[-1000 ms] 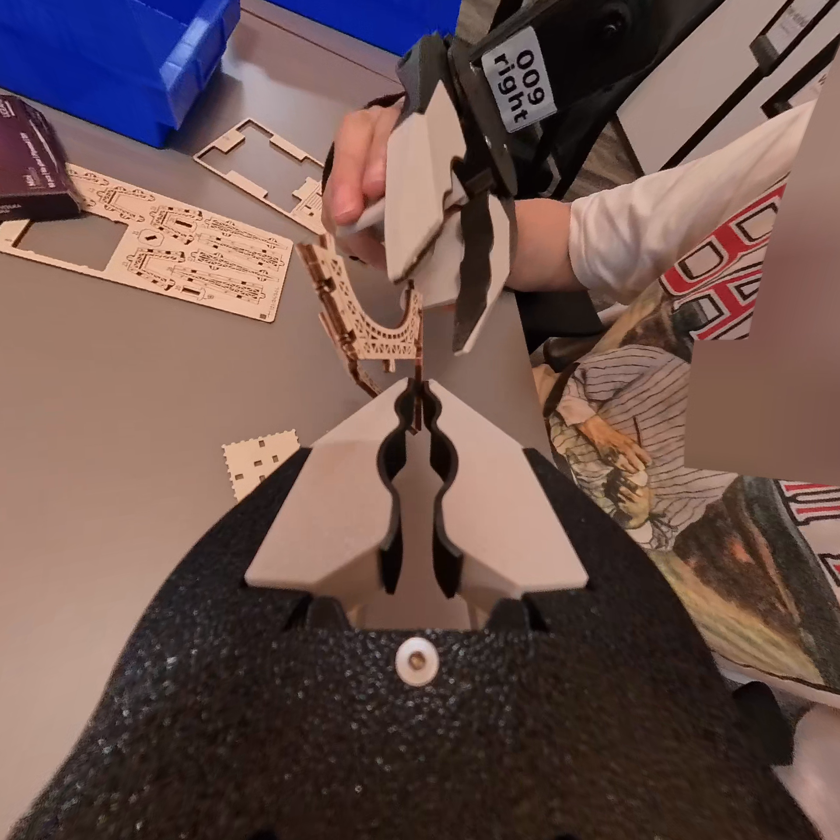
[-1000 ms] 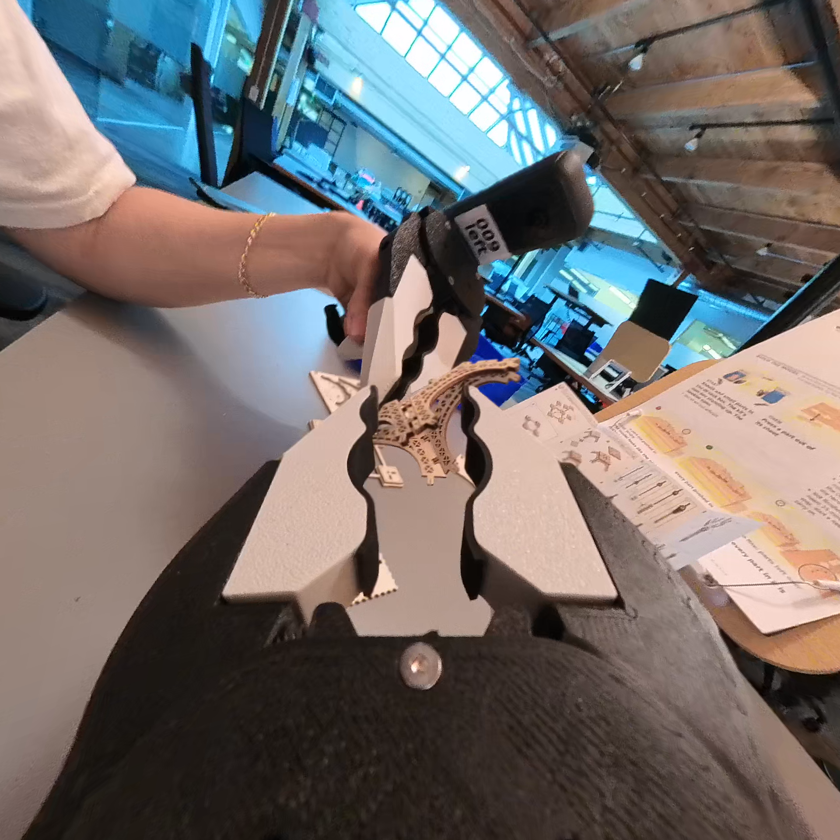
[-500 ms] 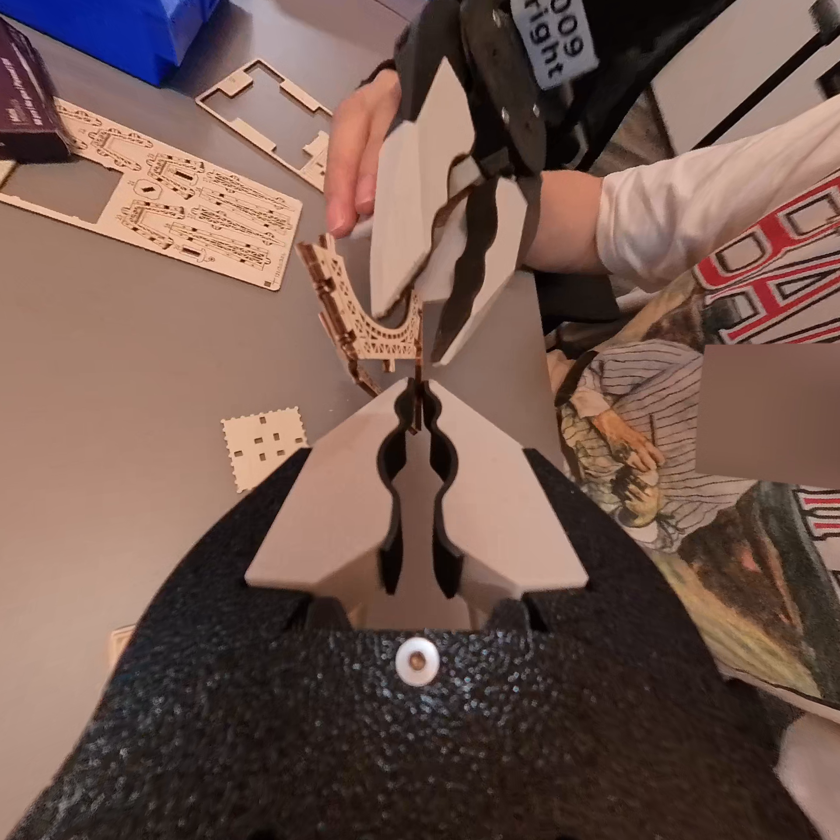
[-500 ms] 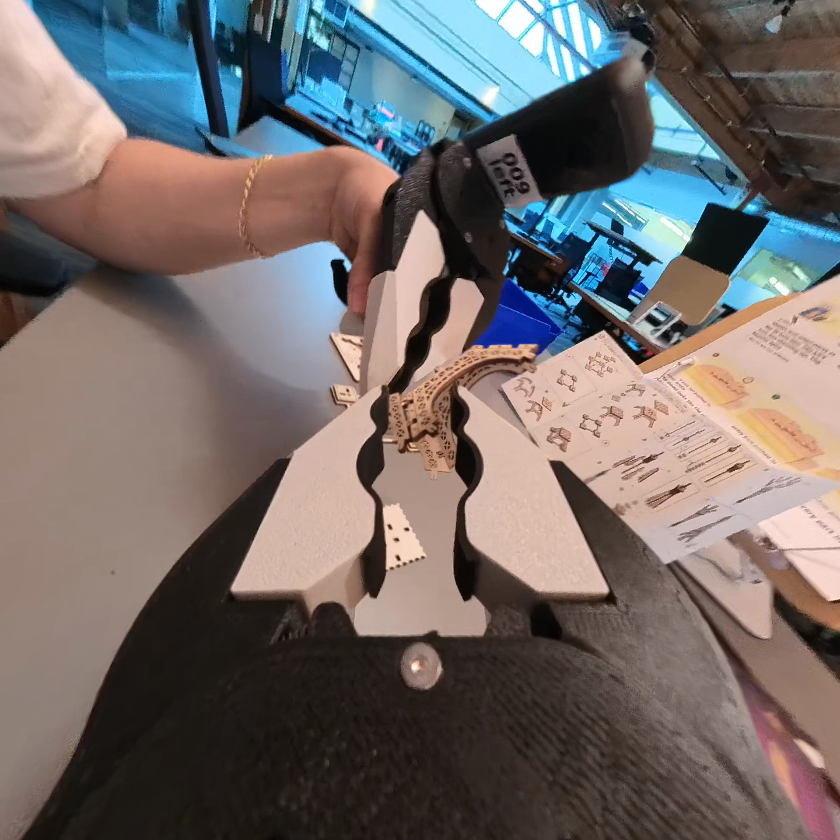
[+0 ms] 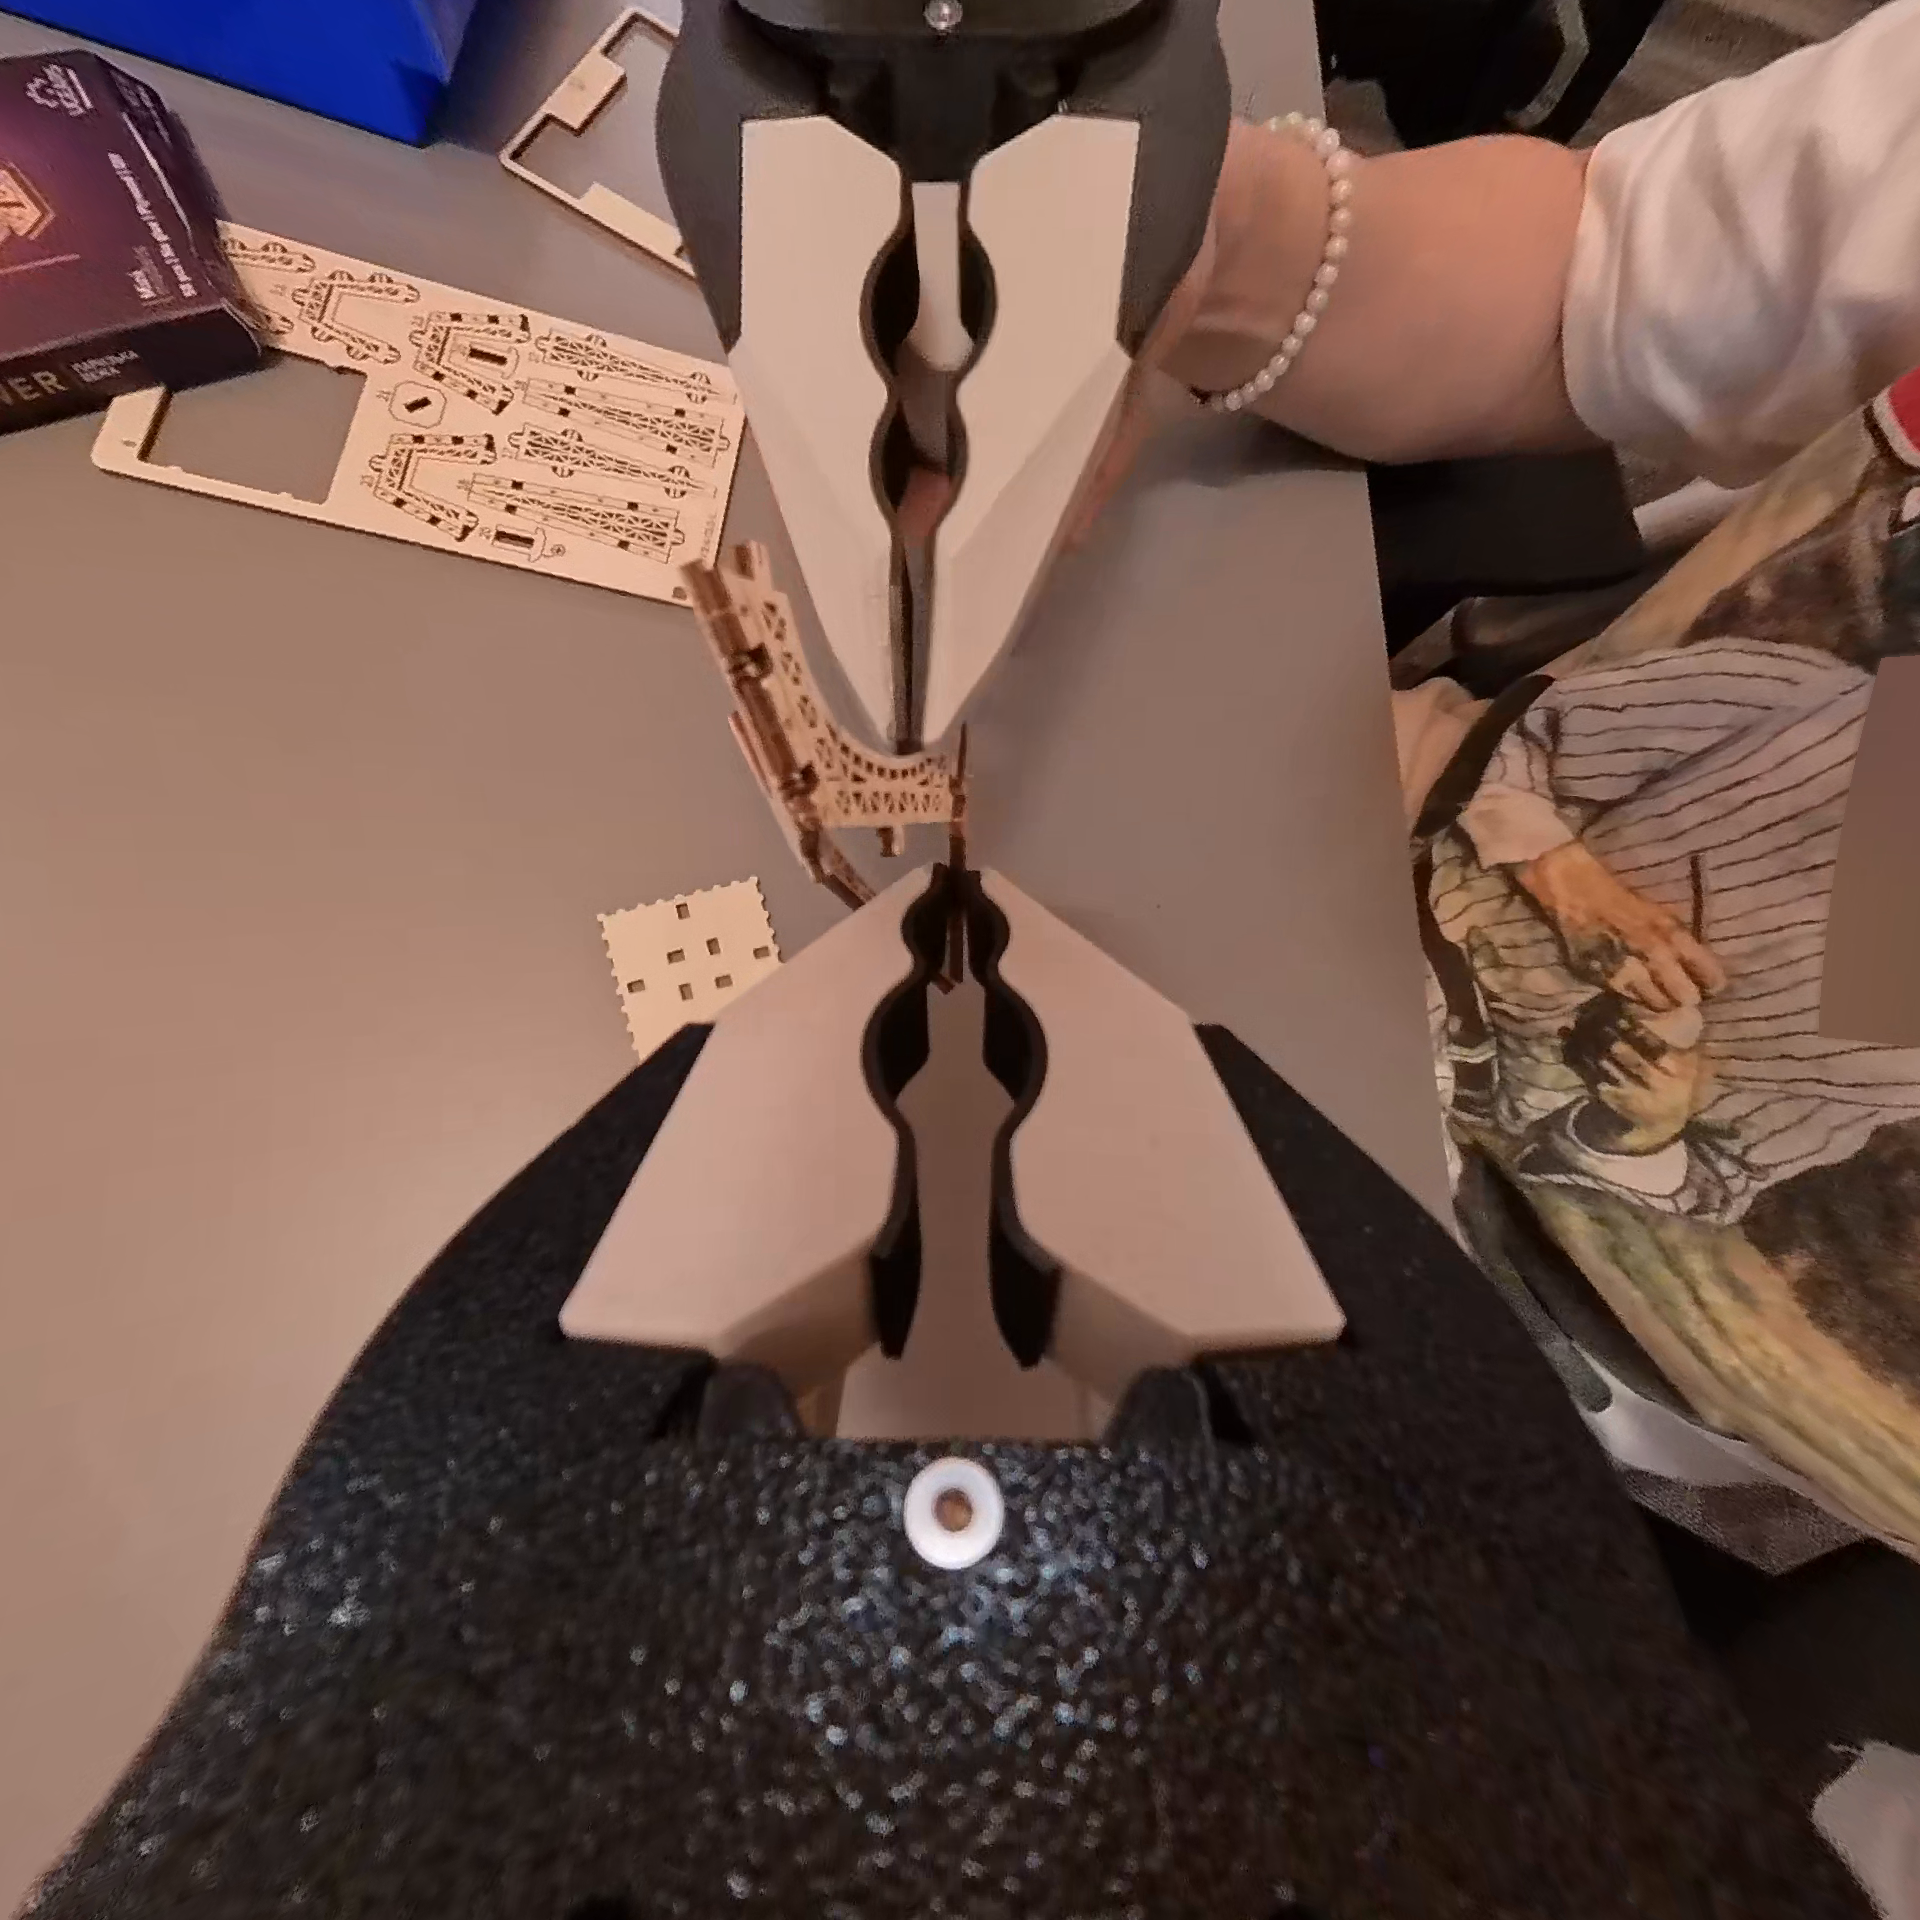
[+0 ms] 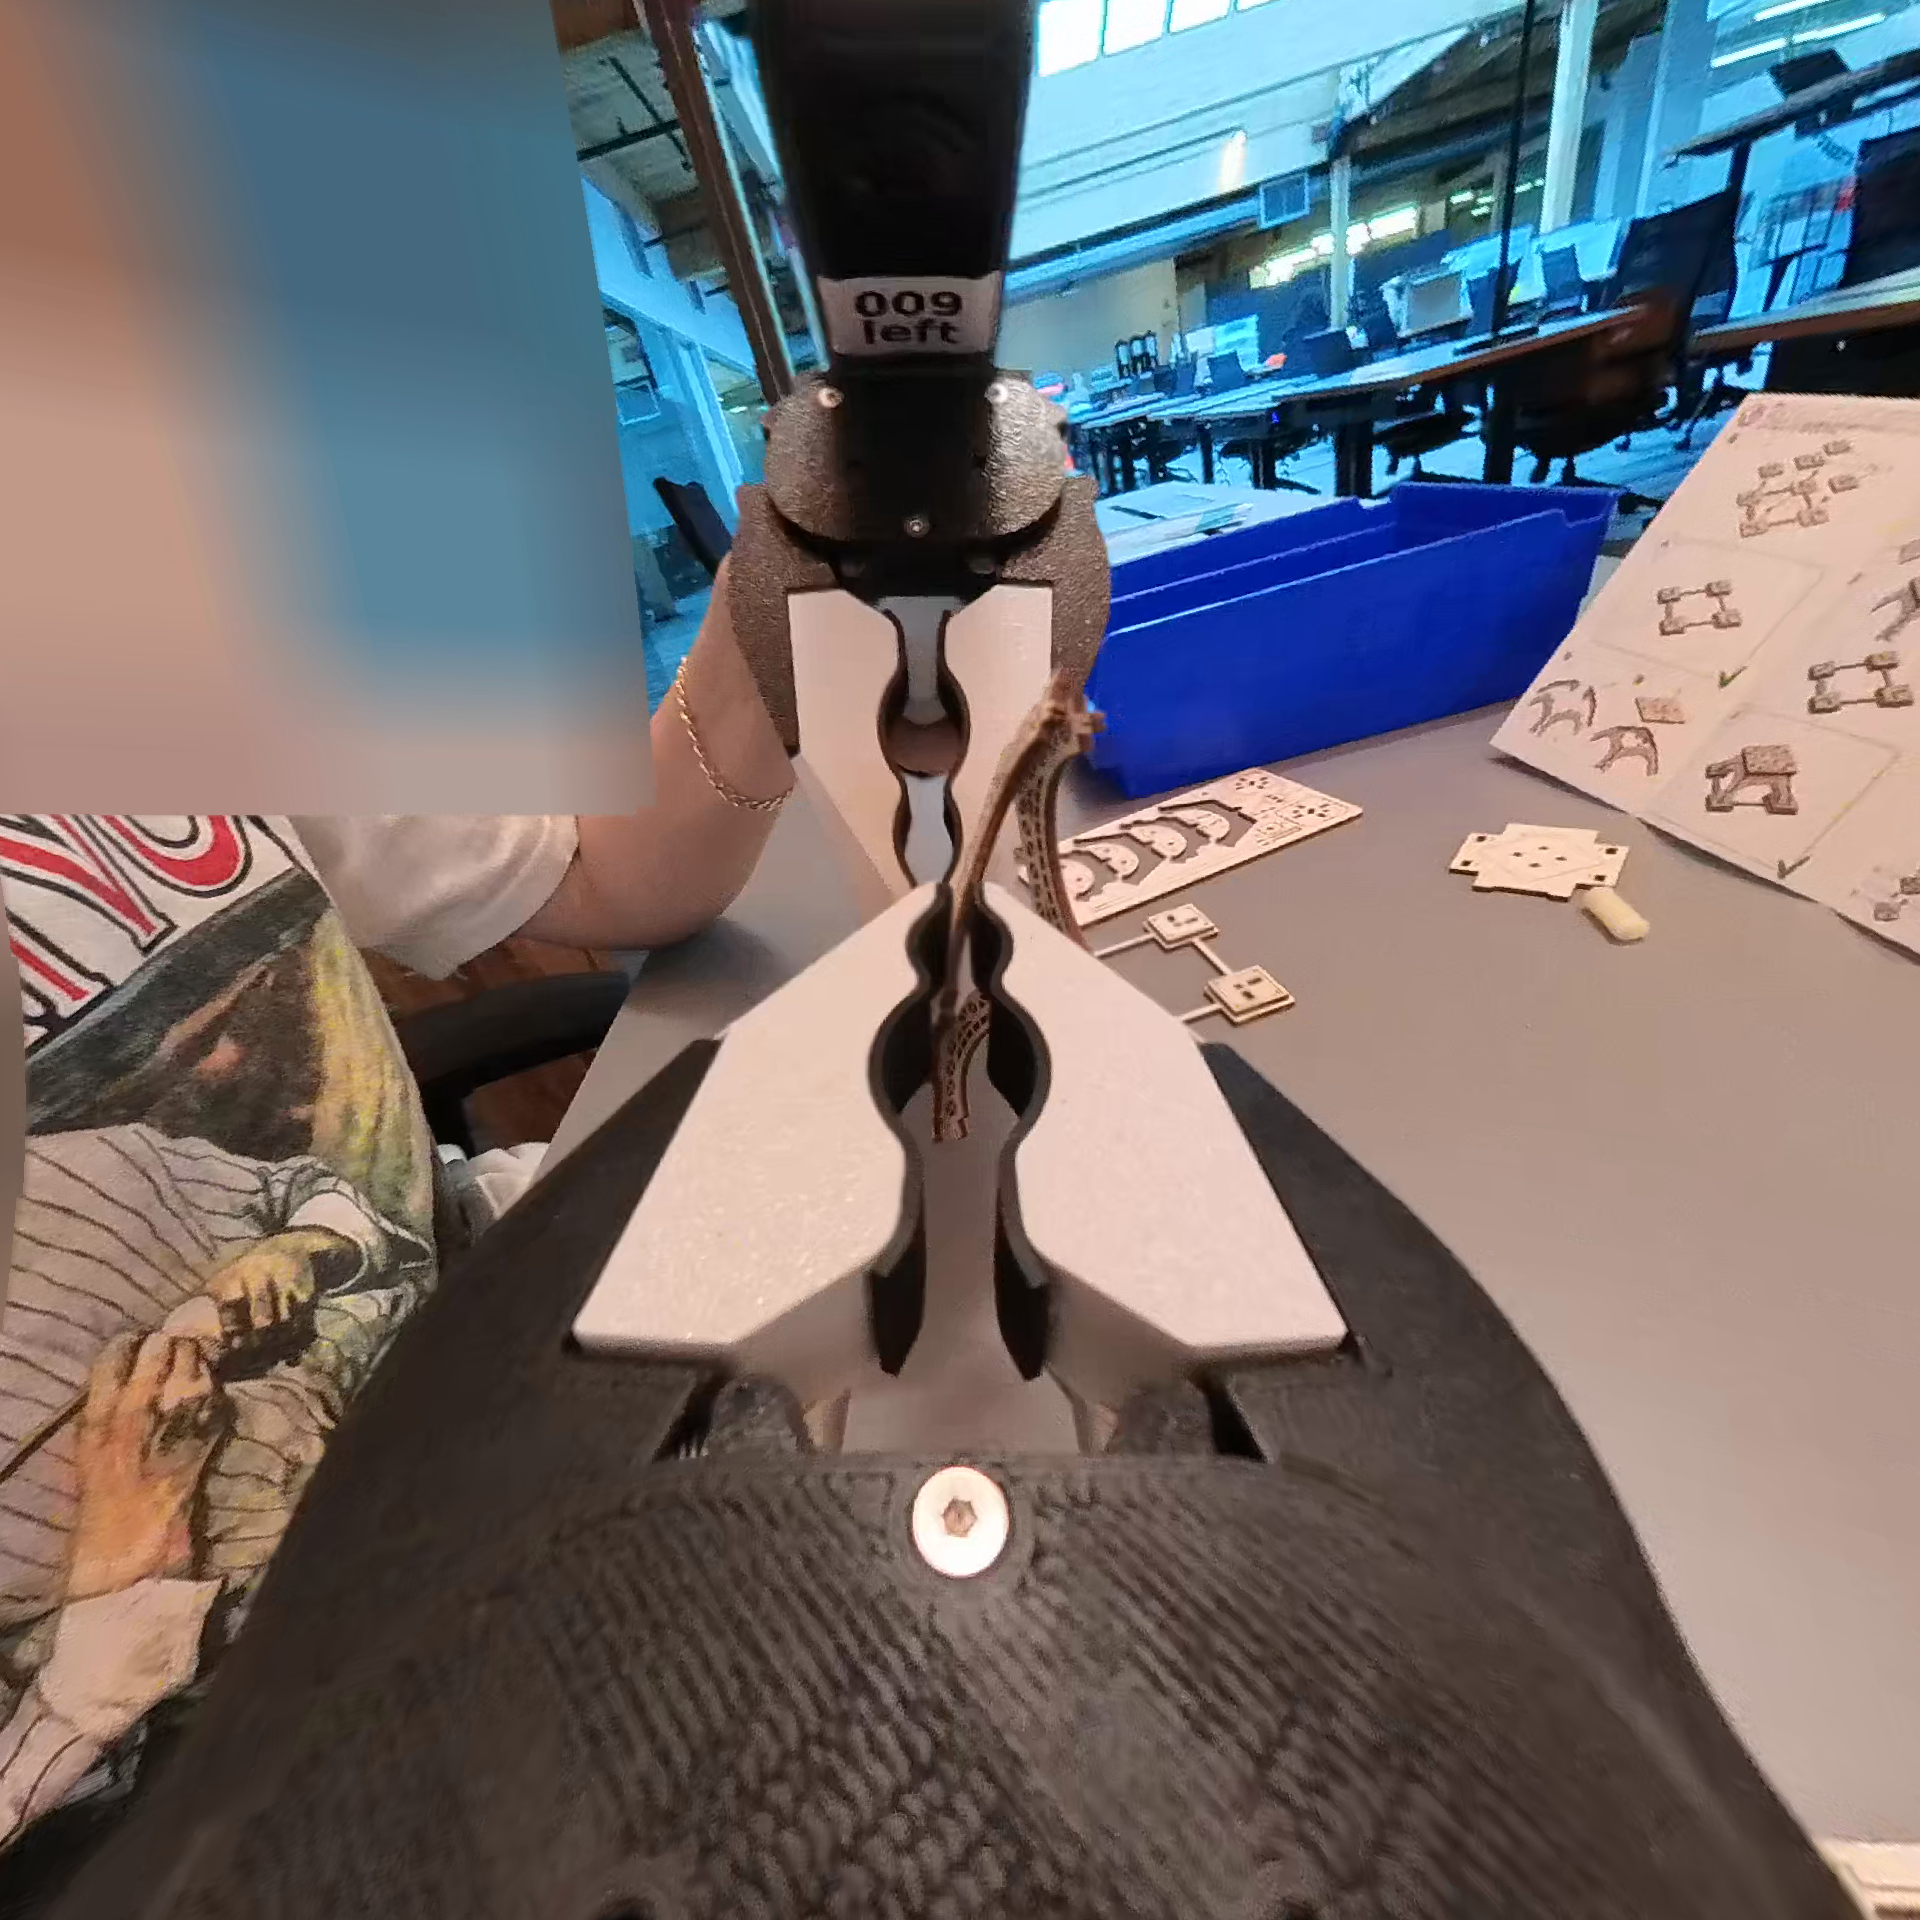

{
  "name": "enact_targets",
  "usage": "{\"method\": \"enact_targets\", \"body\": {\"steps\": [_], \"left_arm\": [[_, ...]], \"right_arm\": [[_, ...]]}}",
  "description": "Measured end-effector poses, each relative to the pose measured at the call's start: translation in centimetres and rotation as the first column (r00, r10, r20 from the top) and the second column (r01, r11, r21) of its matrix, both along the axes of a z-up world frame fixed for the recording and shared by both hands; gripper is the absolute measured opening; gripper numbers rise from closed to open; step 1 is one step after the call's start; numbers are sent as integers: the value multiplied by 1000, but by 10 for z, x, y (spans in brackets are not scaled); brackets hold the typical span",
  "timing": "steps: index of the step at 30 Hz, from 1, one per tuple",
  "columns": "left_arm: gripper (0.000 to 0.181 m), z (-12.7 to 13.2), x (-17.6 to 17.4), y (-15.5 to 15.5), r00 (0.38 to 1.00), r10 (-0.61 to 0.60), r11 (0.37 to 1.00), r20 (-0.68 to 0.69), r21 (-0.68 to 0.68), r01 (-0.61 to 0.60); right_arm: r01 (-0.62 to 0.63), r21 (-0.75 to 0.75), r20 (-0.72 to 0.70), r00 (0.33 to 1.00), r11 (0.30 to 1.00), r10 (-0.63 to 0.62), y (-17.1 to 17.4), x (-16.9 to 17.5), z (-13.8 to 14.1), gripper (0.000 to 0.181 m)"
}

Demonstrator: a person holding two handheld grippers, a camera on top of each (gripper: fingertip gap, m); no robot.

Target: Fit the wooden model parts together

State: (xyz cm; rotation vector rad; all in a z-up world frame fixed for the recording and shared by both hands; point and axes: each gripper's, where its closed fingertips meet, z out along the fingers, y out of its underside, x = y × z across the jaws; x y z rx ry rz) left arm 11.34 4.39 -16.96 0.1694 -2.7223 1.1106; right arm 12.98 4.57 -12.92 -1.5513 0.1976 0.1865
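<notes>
The wooden model, a lattice arch-leg assembly [image 5: 821, 748], hangs in the air above the grey table [image 5: 312, 831] between my two grippers, which face each other tip to tip. My left gripper [image 5: 954, 878] is shut on the thin edge-on part at the model's lower right. My right gripper [image 5: 914, 732] comes in from above in the left wrist view and is shut on the top of the arch. In the right wrist view the model [image 6: 1039, 800] runs up out of my right gripper [image 6: 961, 899], with the left gripper [image 6: 925, 878] just beyond it.
On the table are a small square perforated plate [image 5: 691, 961], punched part sheets [image 5: 436, 416], a dark box [image 5: 94, 229], a blue bin [image 6: 1351, 613], loose wooden parts [image 6: 1538, 857] and an instruction sheet [image 6: 1766, 644]. The person sits at the table edge. My hands' fingertips stand some 4 cm from each other. The small square perforated plate [image 5: 691, 961] sits 11 cm or so from the ends of my left fingers.
My right gripper was open around the arch and has closed on it. It has also swung from a tilted pose to face the left gripper head-on. The left grip is unchanged.
</notes>
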Motion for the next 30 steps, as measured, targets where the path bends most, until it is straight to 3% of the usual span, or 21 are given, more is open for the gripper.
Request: {"method": "enact_targets", "body": {"steps": [6, 10, 15, 18, 24, 30], "left_arm": [[0, -4, 2, 1, 1000, 8, 1000, 15, 25, -9], [0, -4, 3, 1, 1000, 13, 1000, 24, 24, -14], [0, -6, 5, 2, 999, 7, 999, 50, 33, -9], [0, -5, 8, 2, 996, 17, 999, 87, 37, -20], [0, 0, 12, 3, 989, 29, 999, 142, 32, -34], [0, 0, 21, 4, 946, -16, 997, 323, 74, -9]], "right_arm": [[-6, 0, -92, 996, 1000, 6, 1, 4, -6, 0], [-1, -49, -59, 998, 999, -2, 1, 3, -12, 14], [-8, -55, -58, 998, 998, 5, 5, 0, -13, 1], [-28, -16, -173, 985, 999, 25, 5, 2, -12, 1], [-55, 137, -479, 870, 989, 115, 4, 7, -7, 1], [-68, 209, -624, 759, 975, 187, 3, 8, -7, 3]]}}
